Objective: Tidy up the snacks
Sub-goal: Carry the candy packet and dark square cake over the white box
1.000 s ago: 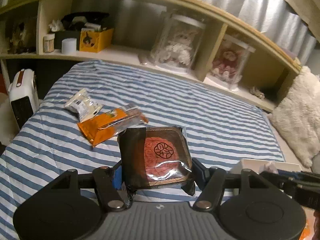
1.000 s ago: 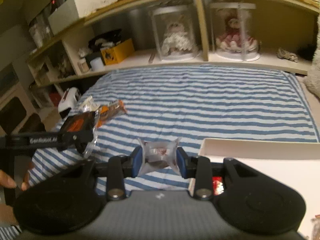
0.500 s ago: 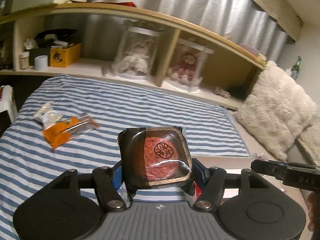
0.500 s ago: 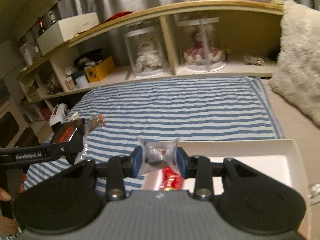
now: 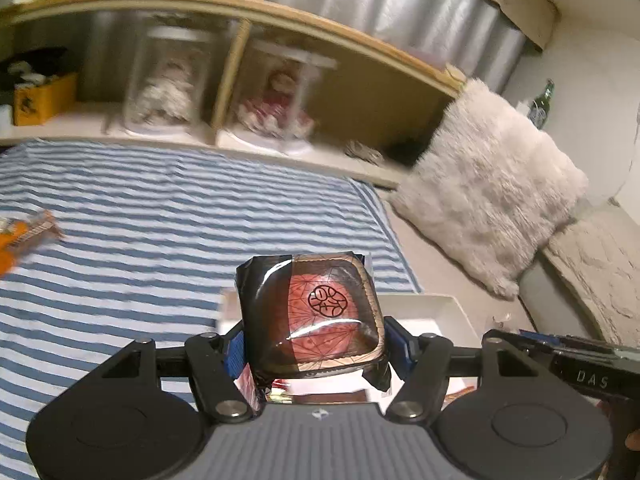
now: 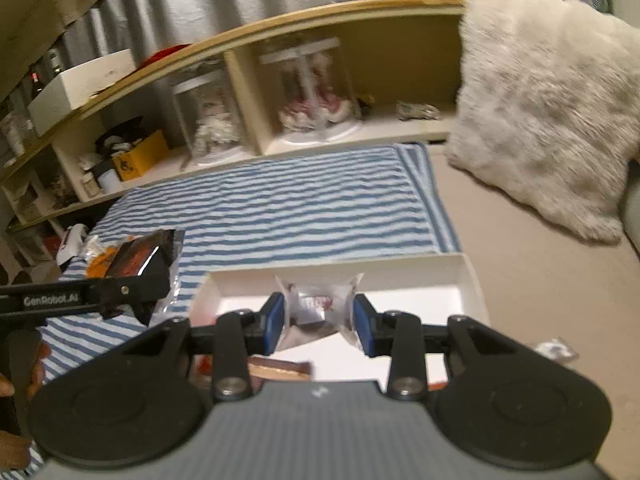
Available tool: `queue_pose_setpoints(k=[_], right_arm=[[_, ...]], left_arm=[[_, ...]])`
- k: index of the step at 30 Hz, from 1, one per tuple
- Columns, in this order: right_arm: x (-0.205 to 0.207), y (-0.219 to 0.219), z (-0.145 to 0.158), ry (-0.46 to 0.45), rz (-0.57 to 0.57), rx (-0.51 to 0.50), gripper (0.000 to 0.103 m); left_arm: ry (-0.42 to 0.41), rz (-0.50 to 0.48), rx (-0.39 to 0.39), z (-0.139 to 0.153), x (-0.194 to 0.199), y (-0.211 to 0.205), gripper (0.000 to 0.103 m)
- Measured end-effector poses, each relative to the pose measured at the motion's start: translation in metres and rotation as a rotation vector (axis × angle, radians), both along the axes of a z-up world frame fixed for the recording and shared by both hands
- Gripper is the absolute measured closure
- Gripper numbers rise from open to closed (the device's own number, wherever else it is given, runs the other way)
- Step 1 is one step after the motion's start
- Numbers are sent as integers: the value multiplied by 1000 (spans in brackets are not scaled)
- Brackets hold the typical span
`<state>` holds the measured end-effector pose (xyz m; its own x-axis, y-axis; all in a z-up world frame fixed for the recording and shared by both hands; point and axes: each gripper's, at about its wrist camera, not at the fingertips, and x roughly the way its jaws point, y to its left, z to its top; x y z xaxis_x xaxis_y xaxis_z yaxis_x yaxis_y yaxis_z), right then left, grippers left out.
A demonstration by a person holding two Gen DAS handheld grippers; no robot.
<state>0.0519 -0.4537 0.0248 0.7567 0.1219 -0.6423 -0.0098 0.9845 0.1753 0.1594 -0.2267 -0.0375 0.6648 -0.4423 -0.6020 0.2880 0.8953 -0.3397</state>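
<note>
My left gripper (image 5: 316, 350) is shut on a dark square snack pack with a red patterned face (image 5: 316, 312), held above the near end of a white box (image 5: 440, 312). That pack (image 6: 138, 258) and the left gripper also show at the left of the right wrist view. My right gripper (image 6: 320, 320) is shut on a small clear-wrapped snack (image 6: 318, 308), over the white box (image 6: 400, 272). Red and brown packets (image 6: 280, 370) lie inside the box beneath it. An orange packet (image 5: 24, 236) lies far left on the striped cover.
A blue-and-white striped cover (image 5: 160, 220) spreads over the bed. A fluffy white pillow (image 6: 552, 112) leans at the right. Behind stands a wooden shelf (image 6: 280, 32) with two doll domes and a yellow box (image 6: 138, 156). A small wrapper (image 6: 556, 350) lies right of the box.
Both grippers have swung right with their snacks still gripped. The white box has come under them, and the orange packet has slid to the left edge of the left wrist view.
</note>
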Motion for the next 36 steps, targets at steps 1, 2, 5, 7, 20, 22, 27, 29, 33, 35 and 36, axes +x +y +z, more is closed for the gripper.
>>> queue_pose_setpoints(k=[1,2,5,7,20,22,27,29,33,35,36], right_arm=[[-2,-7,-3,5,-6,1,60],[-5,-15,-6,10,-13,3,60],[-4,-36,-17,30,-30,10,60],[-3,-47,-24,41,-36,21,60],[27,-88,-54,86,-103,95,60],[34,-85,-57,93,-99,97,60],[55,-81,-67,123,-92,97,59],[60,-80,-72,145,-90,88,58],[64,-73,-76,193,-58,37,32],[58,-71,-75,183,-54,18,29],[55,-73,-74,186,-56,17,29]], left_arm=[[10,-9,-3,-3,2,-9,36],[21,-17,-7,-6,4,-16,36],[61,-36,-34,-18,11,-40,36],[95,-49,-59,-27,15,-55,36],[265,-125,-106,-93,22,-130,36],[269,-119,-93,-100,22,-133,36],[239,-108,-36,-106,17,-138,36],[219,-83,14,-104,13,-139,36],[227,-57,6,-104,14,-133,31],[253,-63,-9,-104,15,-130,28],[263,-70,-11,-103,15,-130,28]])
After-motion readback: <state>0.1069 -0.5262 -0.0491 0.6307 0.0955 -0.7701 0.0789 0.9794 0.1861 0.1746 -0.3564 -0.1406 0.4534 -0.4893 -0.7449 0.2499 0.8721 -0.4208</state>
